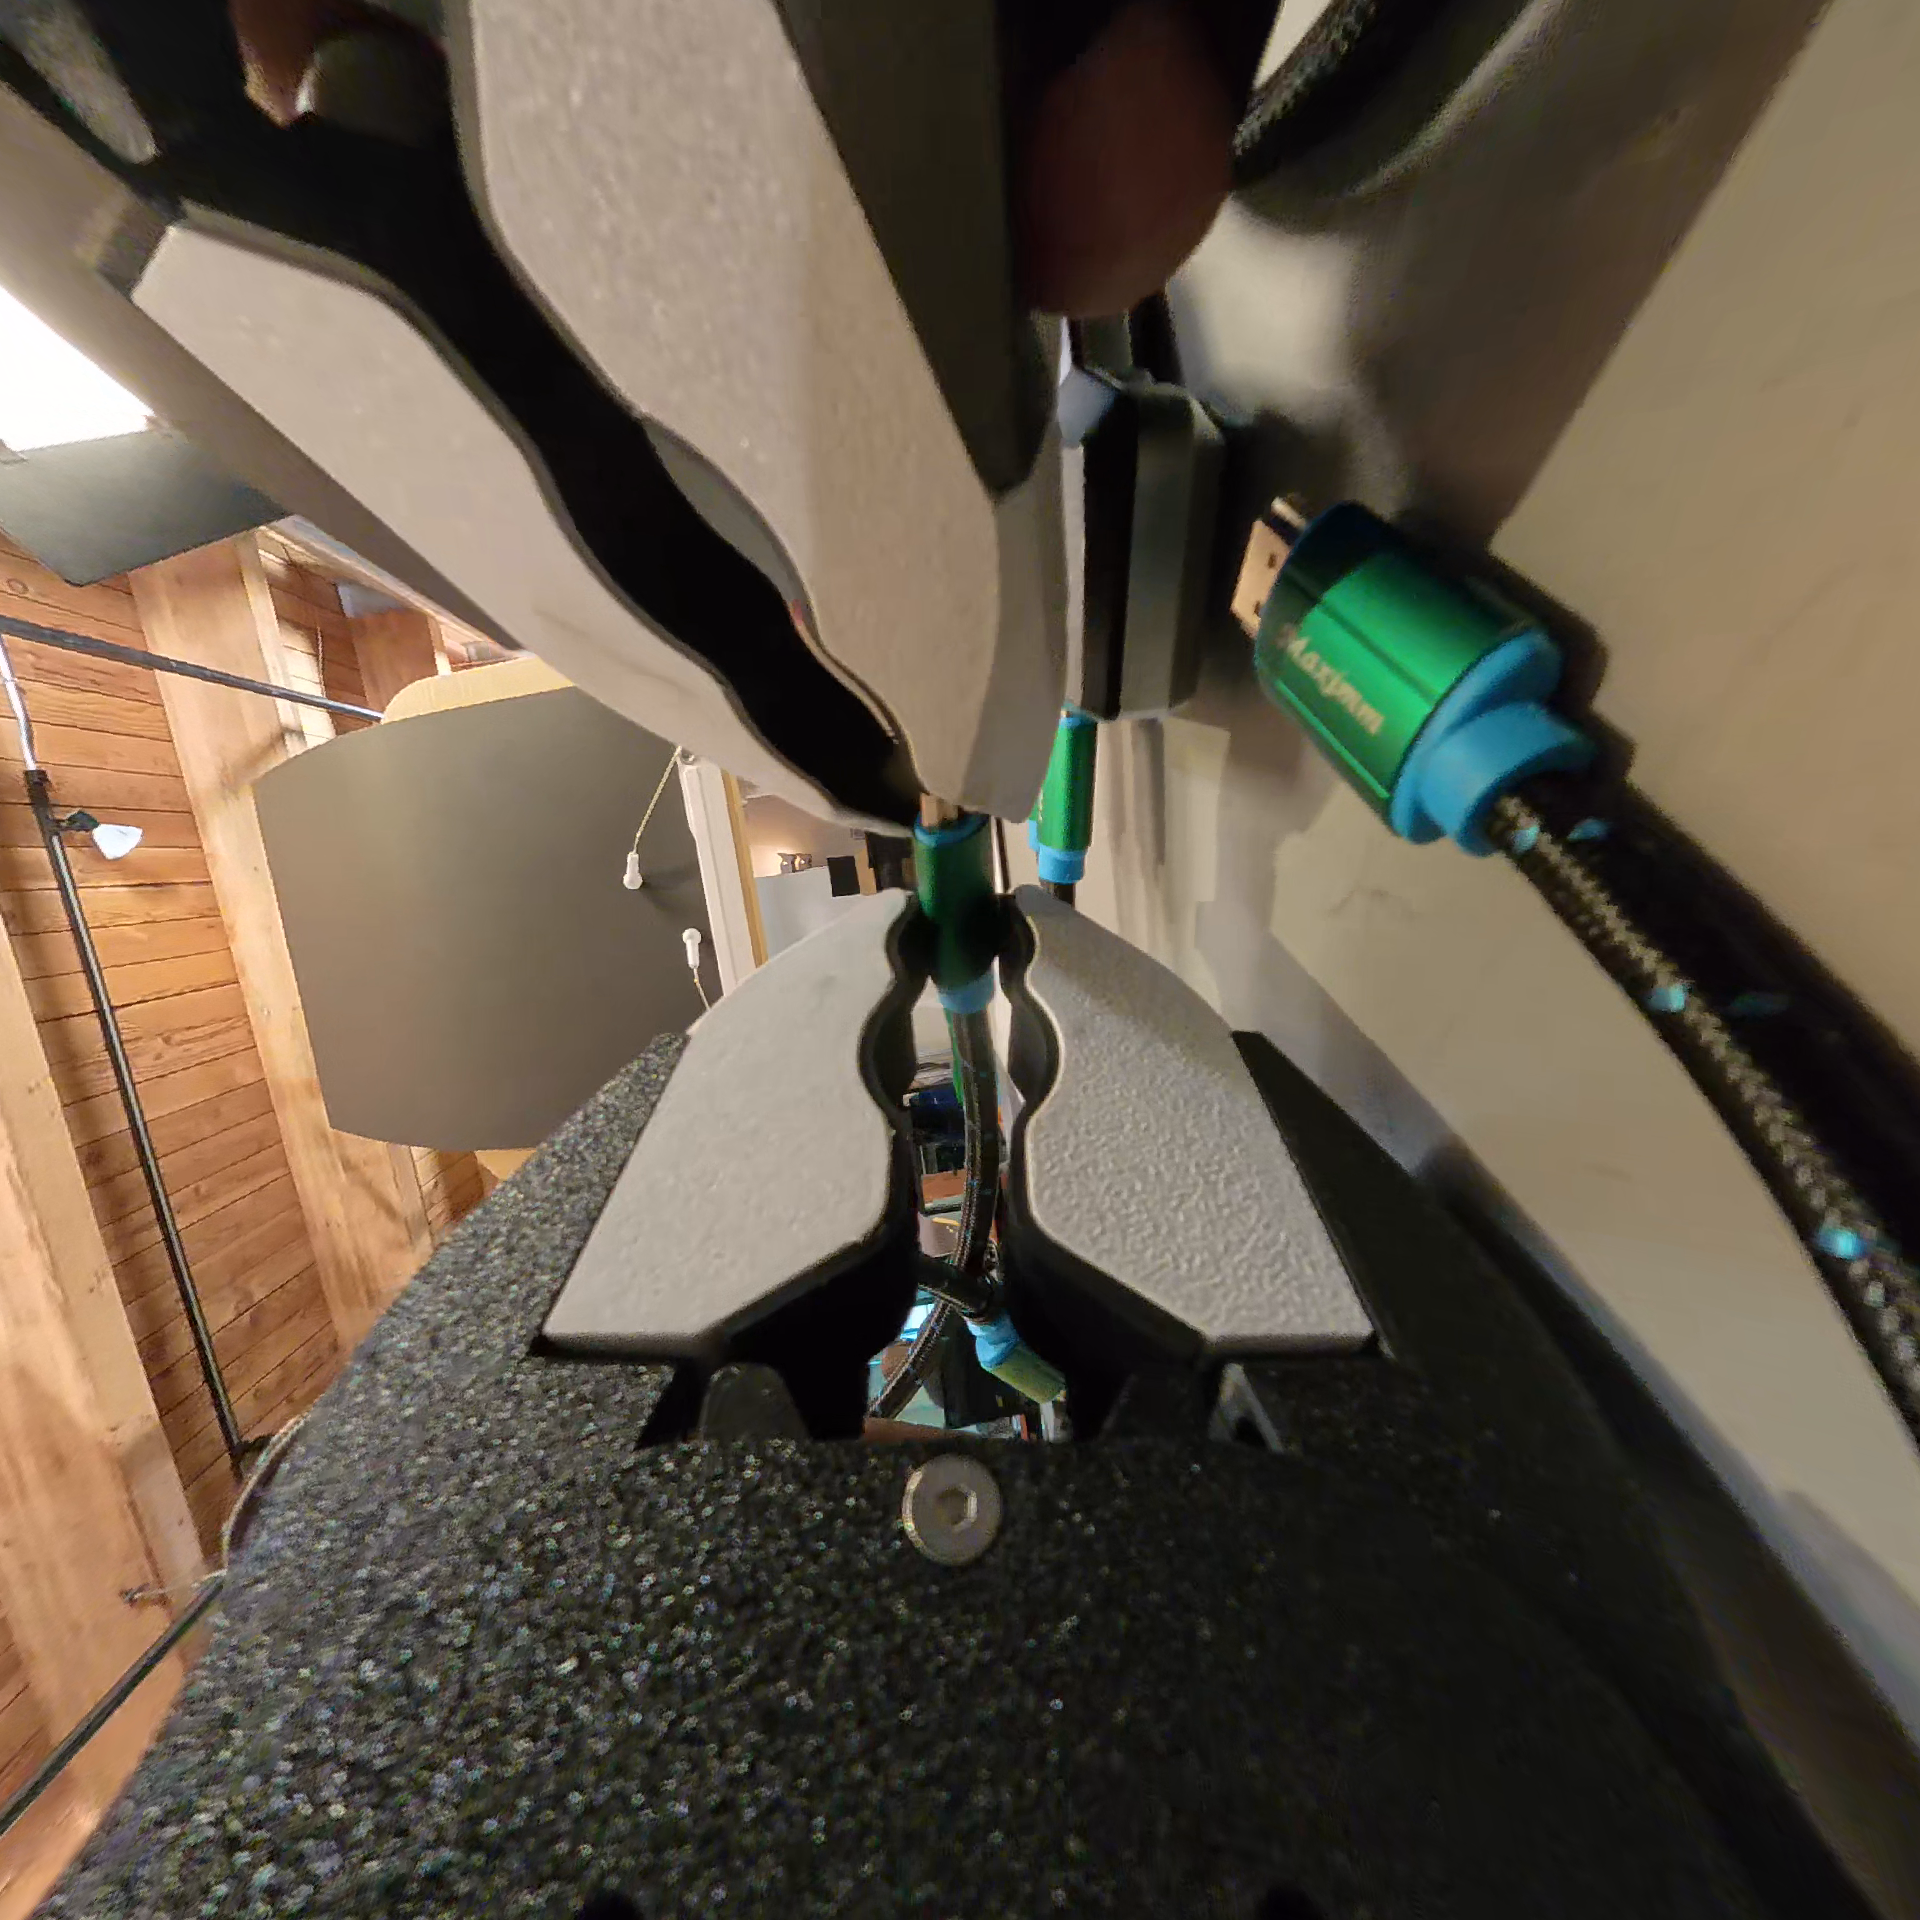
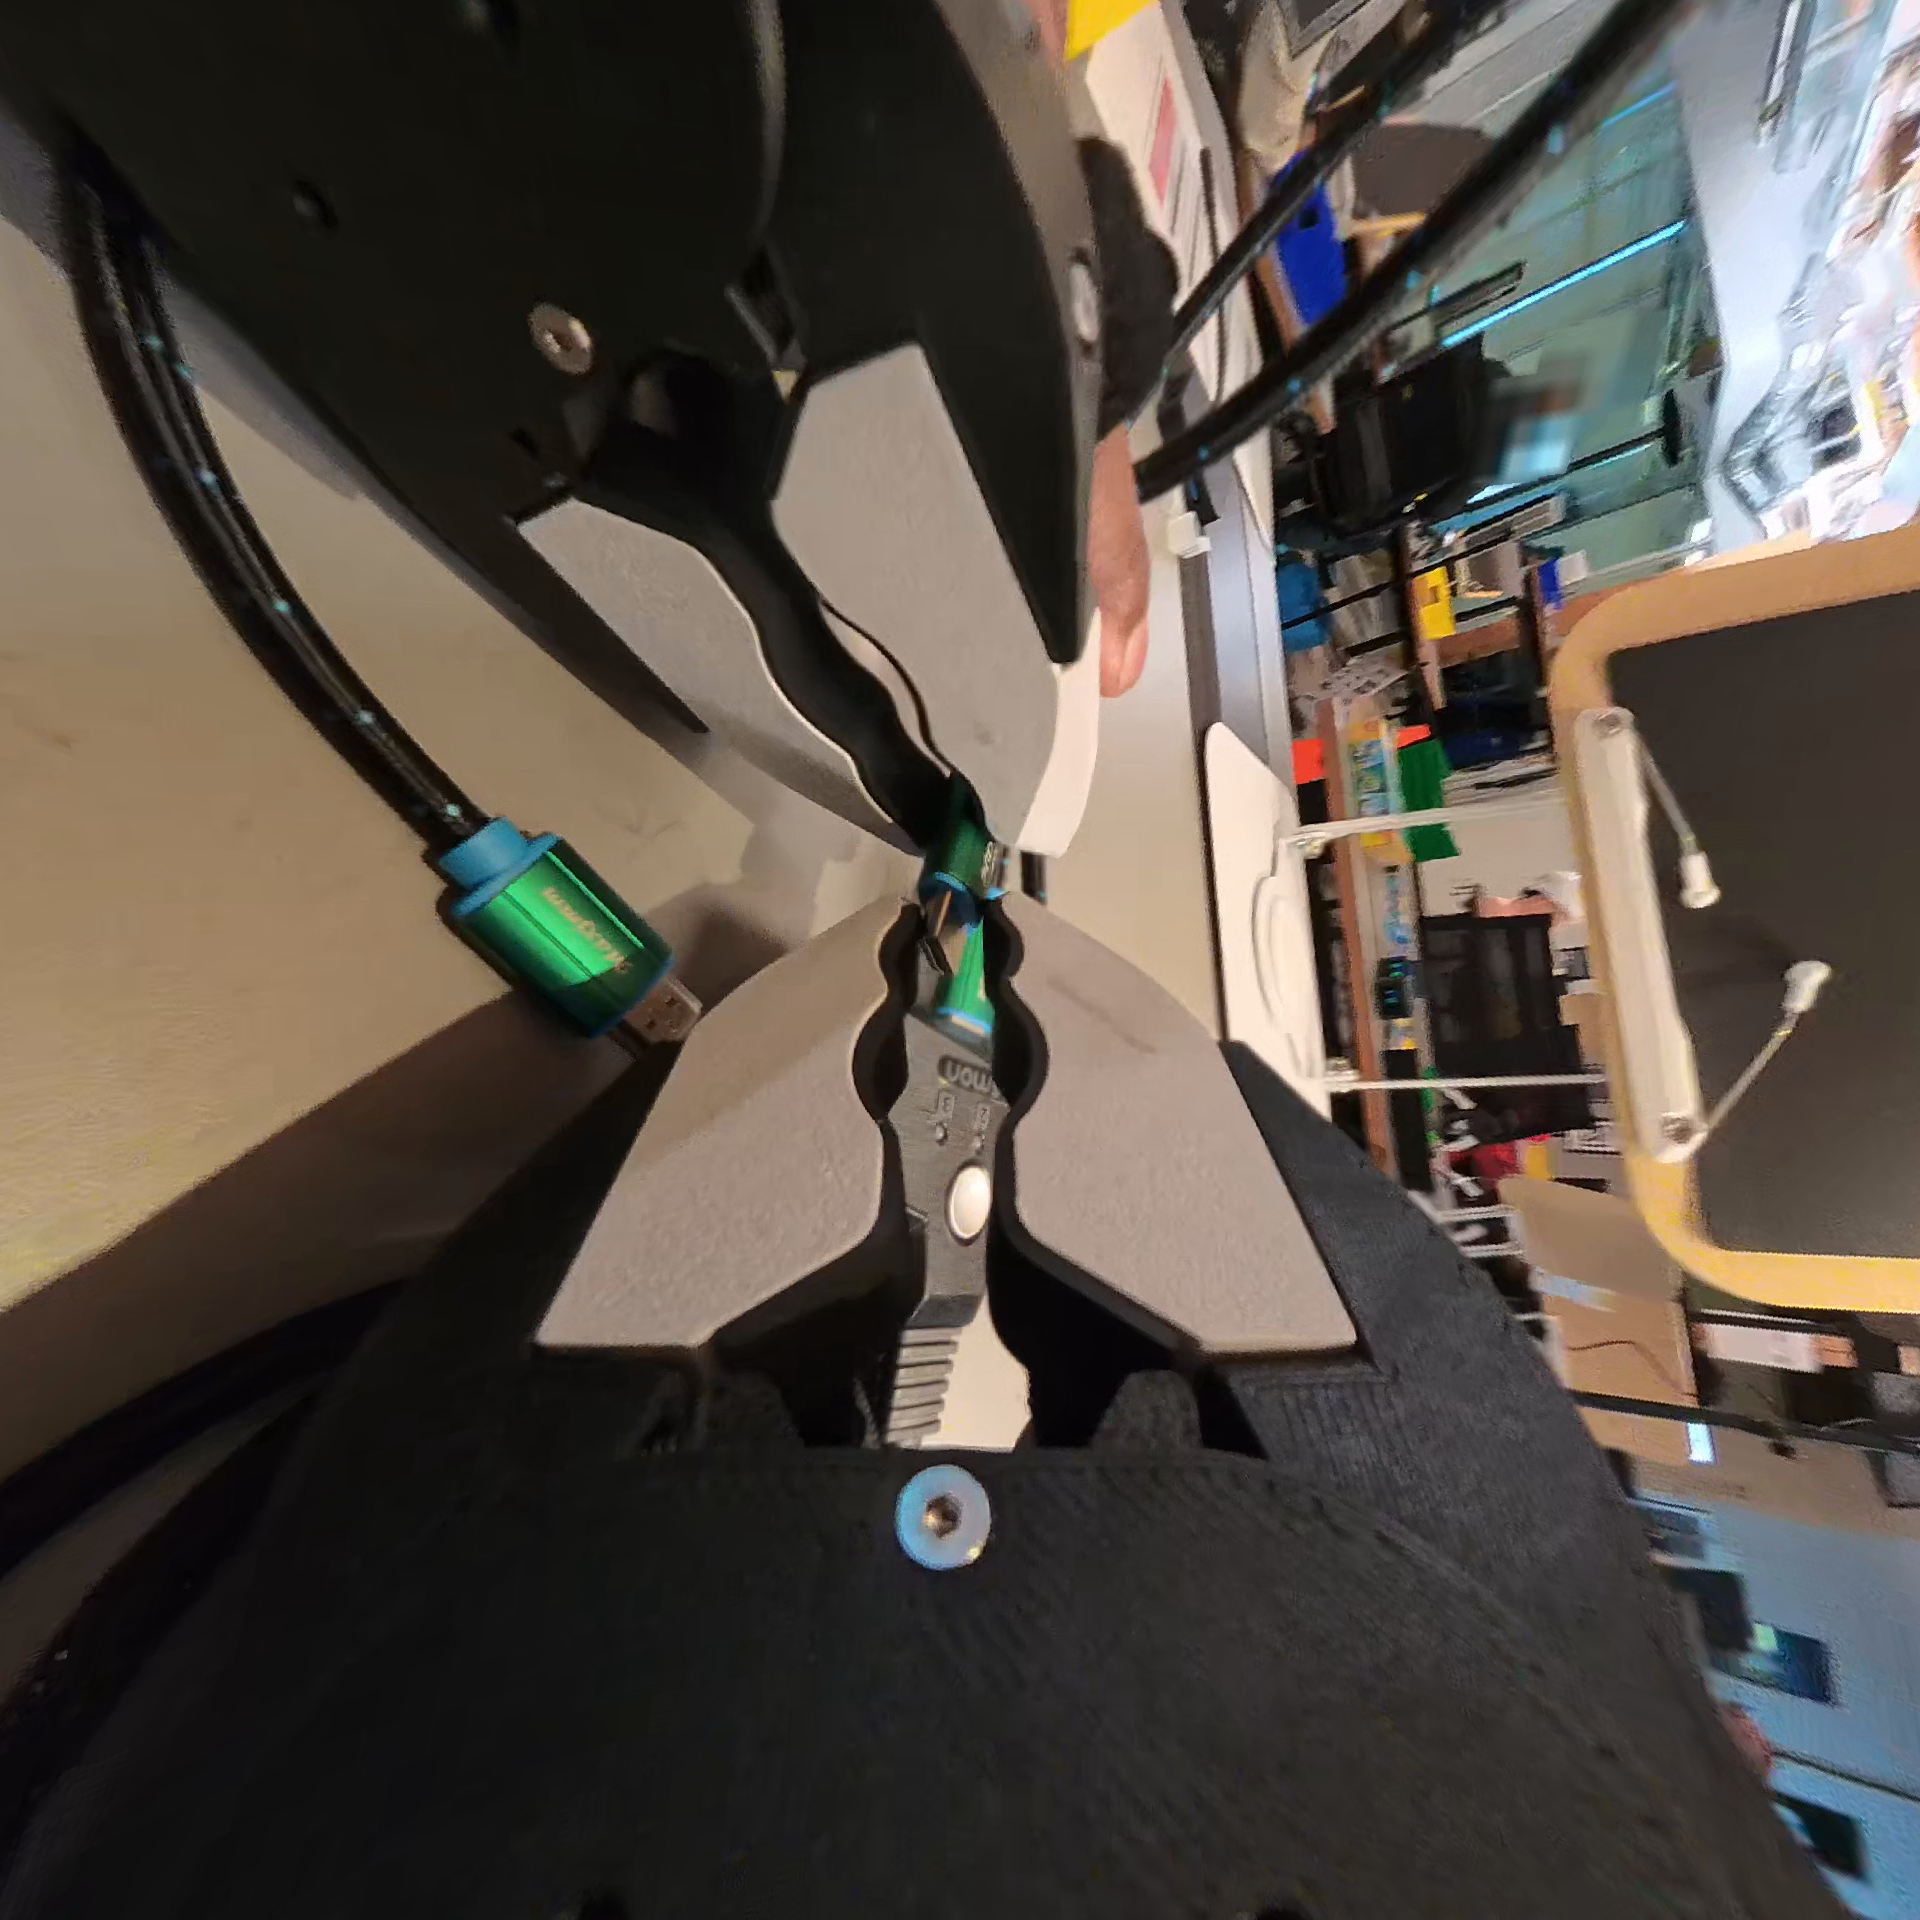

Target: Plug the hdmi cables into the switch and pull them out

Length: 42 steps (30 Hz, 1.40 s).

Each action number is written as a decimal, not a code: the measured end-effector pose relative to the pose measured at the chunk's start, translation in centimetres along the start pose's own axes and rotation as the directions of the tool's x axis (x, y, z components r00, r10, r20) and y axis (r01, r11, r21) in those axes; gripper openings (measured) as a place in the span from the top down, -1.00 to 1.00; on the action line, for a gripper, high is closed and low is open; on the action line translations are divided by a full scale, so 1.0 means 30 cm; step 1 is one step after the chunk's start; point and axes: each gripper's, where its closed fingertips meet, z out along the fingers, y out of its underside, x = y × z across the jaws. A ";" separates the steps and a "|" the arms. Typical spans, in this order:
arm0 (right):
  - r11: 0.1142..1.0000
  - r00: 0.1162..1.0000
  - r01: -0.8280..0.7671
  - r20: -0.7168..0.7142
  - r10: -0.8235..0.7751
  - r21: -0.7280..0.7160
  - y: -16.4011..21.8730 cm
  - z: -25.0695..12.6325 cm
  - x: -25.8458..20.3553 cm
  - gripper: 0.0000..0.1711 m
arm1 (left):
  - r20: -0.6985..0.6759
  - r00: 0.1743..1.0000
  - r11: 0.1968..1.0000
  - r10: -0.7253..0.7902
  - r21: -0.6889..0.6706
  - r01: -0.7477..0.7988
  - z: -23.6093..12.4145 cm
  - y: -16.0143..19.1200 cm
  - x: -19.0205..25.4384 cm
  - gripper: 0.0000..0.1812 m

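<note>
My left gripper (image 1: pixel 956 935) pinches a green plug (image 1: pixel 951 914) at twelve o'clock. A loose plug (image 1: pixel 1392 655) lies at two o'clock on the table (image 1: pixel 1714 520). My right gripper (image 2: pixel 961 935) clamps the switch (image 2: pixel 956 1174).

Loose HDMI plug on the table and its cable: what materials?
Loose plug shell: looks like anodised metal, glossy green with sharp highlights. Collar: matte blue, probably rubber or plastic. Cable: woven black braid with blue flecks, likely nylon.

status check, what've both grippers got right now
Left gripper shut on green plug. Right gripper shut on switch. Spare plug loose on table, nothing blocking.
</note>
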 end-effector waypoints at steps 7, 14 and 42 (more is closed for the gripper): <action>0.873 0.866 -0.456 0.143 0.480 -0.171 0.125 -0.050 0.059 0.39 | -0.024 0.999 0.995 0.048 -0.085 -0.050 0.014 0.032 0.023 0.86; 0.654 0.604 -0.667 0.256 0.755 -0.357 0.207 -0.064 -0.007 0.17 | -0.033 0.998 0.992 0.061 -0.105 -0.065 0.022 0.031 0.027 0.87; 0.494 0.415 -0.752 0.269 0.869 -0.436 0.186 -0.024 -0.058 0.07 | 0.037 0.995 0.984 0.088 -0.155 -0.081 -0.002 0.071 -0.051 0.87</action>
